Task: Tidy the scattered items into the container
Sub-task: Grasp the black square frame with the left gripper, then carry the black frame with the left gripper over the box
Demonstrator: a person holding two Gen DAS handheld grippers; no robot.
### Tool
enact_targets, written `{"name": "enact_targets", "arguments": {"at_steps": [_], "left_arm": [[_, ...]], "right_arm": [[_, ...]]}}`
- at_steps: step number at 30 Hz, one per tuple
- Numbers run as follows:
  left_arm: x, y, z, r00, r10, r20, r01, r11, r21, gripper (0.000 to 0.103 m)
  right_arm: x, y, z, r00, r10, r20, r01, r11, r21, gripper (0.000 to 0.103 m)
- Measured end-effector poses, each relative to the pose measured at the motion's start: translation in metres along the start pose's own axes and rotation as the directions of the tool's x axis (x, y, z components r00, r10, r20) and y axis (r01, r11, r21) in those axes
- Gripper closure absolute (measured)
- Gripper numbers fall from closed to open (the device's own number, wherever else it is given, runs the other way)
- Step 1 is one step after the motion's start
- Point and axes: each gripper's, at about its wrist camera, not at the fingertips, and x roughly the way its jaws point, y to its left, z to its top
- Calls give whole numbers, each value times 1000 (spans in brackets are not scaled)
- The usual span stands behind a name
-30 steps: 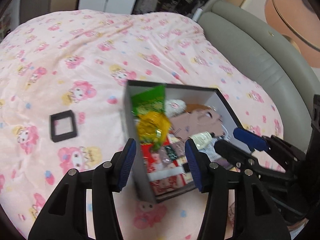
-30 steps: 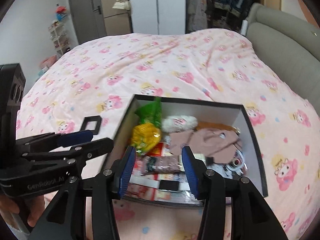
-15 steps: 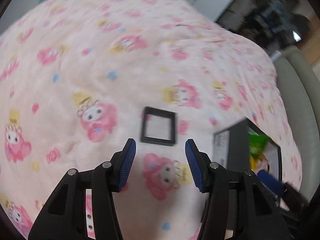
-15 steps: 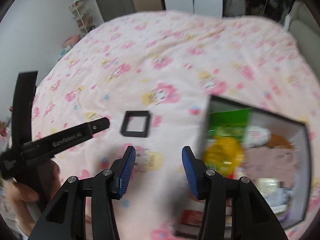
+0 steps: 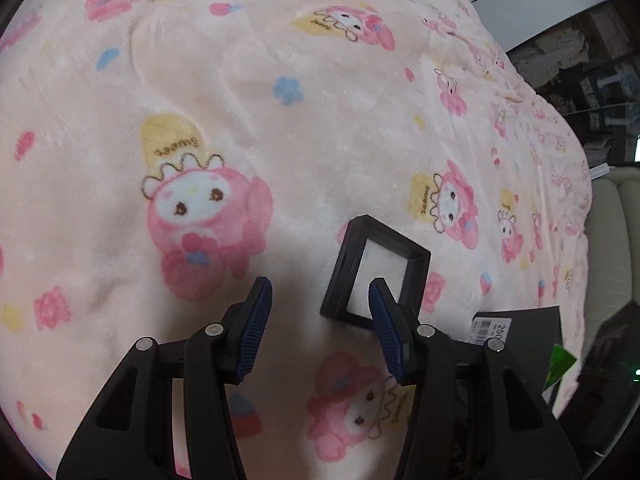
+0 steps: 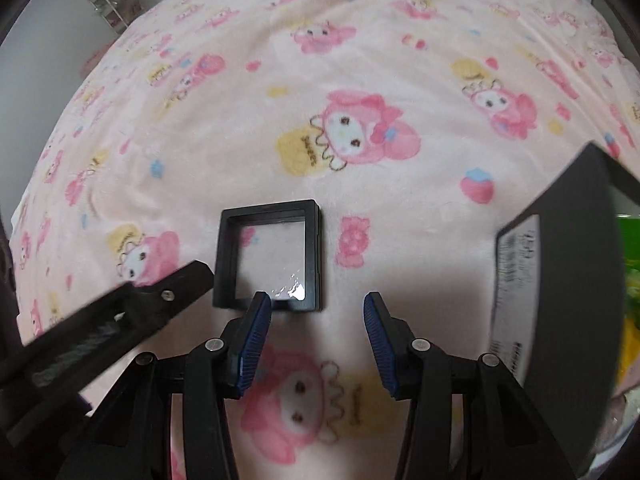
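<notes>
black and square, the frame (image 6: 270, 256) lies flat on the pink blanket (image 6: 360, 60), apart from the box (image 6: 560, 264), which sits to its right with a white label on its near wall.

from the right gripper (image 6: 316, 330) the frame is ahead and a little left: its near edge touches or passes just behind the left blue pad, and none of it sits in the gap. the jaws stand apart and empty.

from the left gripper (image 5: 320, 326) the frame (image 5: 376, 270) is ahead and to the right, turned cornerwise, its near right side hidden behind the right pad. these jaws are easing shut with nothing between them, only blanket.

the left gripper's black arm (image 6: 120, 312) reaches in from the left, its tip just beside the frame's left edge.

being square, the frame has no long axis to favour. both grippers look about equally near; i can't tell which is closer. either would need a small sideways shift to straddle an edge.
</notes>
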Motion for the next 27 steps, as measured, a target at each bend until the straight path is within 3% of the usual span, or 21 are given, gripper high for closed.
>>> {"name": "enact_targets", "arguments": {"at_steps": [5,7,8,10,15,18,21,27], "left_arm": [[21,10,3,988,-128,-84,119,987,-110,59],[28,10,4,987,-127,-99,115,986,-118,67],[32,7,5,986,-123,-108,111,988,-109,72],[34,5,3,988,-102,-114,92,992,-91,74],[6,-4,-3,986,-141,-84,138,990,-41,75],[-31,-15,-16,975,-218,-34,219,975,24,76],[-65,-36,-37,966,-259,6,256,958,132,76],[-87,-103,-75,930,-364,-57,364,882,300,76]], "right_arm": [[17,-9,2,999,50,-3,-50,998,36,59],[20,-12,2,996,91,-1,-91,995,43,62],[21,-13,1,993,118,-1,-118,992,50,72],[20,-15,0,986,166,-5,-165,984,61,79],[-15,-18,-5,974,217,58,-220,974,60,80],[-54,-19,-10,963,246,114,-251,967,33,80],[-94,-21,-19,954,248,167,-251,968,-3,80],[-166,-57,-52,944,164,286,-168,986,-12,80]]}}
